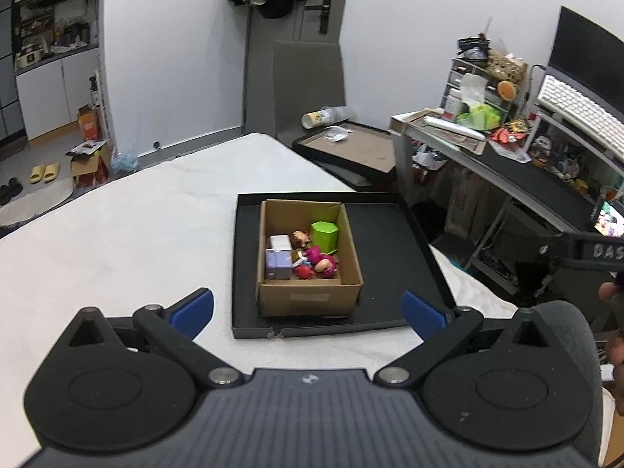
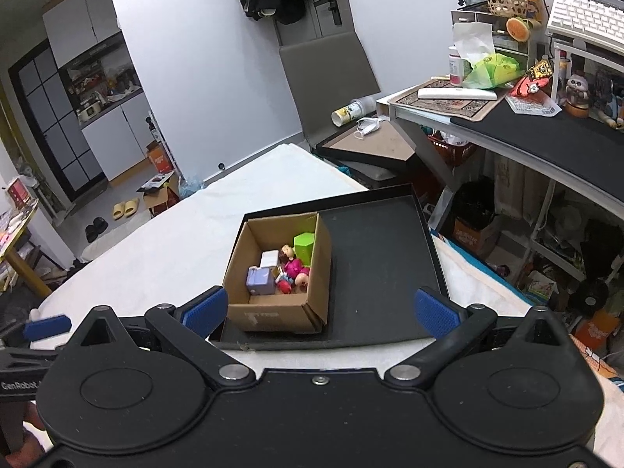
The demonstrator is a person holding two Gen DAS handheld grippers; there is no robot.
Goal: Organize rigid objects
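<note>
Jaws spread wide, empty, both your grippers: left gripper [image 1: 308, 314], right gripper [image 2: 319, 310]. Cardboard box [image 1: 310, 296] of toys dead ahead, long axis running away; left squarer on it.

Evenly lit indoor frames, soft and diffuse, no single lamp visible. Slightly cool cast on the wall [image 1: 175, 58]. Bright, near blown-out on the white sheet [image 1: 117, 241], texture mostly washed away there. Faint, soft-edged shadows only: a dark pool inside the box [image 2: 273, 273], a thin one along the tray [image 2: 374, 273] rim. Dim under the desk [image 2: 546, 144], detail lost in clutter. Strong fisheye bending at the edges, door [image 1: 308, 19] and cabinets [image 1: 50, 39] bowed, corners vignetted black. Centre reasonably sharp; small toys soft, compression-smeared. Mild sheen on both black gripper housings in the foreground.
</note>
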